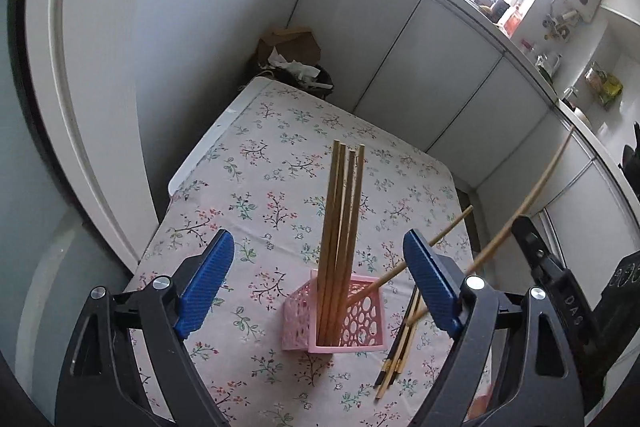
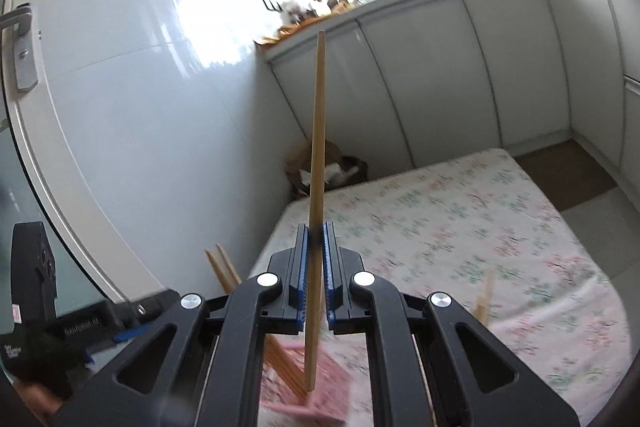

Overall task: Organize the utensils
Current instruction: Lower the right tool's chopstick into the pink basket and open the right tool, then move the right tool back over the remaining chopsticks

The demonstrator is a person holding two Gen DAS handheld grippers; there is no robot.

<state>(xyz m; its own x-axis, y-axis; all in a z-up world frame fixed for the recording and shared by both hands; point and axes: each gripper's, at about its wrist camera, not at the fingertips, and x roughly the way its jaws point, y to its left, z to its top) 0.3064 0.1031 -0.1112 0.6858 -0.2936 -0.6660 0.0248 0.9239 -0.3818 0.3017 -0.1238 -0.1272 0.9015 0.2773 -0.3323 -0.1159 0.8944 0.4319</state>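
A pink perforated holder point(image 1: 334, 323) stands on the floral tablecloth point(image 1: 248, 187). Several wooden chopsticks point(image 1: 344, 219) stand upright in it, and one more point(image 1: 416, 255) leans out to the right. My left gripper point(image 1: 319, 239) hangs above the holder, open, its blue pads point(image 1: 208, 283) wide on either side of the upright sticks without touching them. More chopsticks point(image 1: 400, 347) lie loose on the cloth right of the holder. My right gripper point(image 2: 316, 231) is shut on a single chopstick point(image 2: 316, 131) held nearly upright, its lower end over the blurred holder point(image 2: 320, 391).
A dark bin with cardboard and paper point(image 1: 296, 63) sits on the floor beyond the table's far corner. White cabinets point(image 1: 400, 67) under a cluttered counter point(image 1: 500, 3) run along the back and right. A white door with a handle point(image 2: 22, 47) is on the left.
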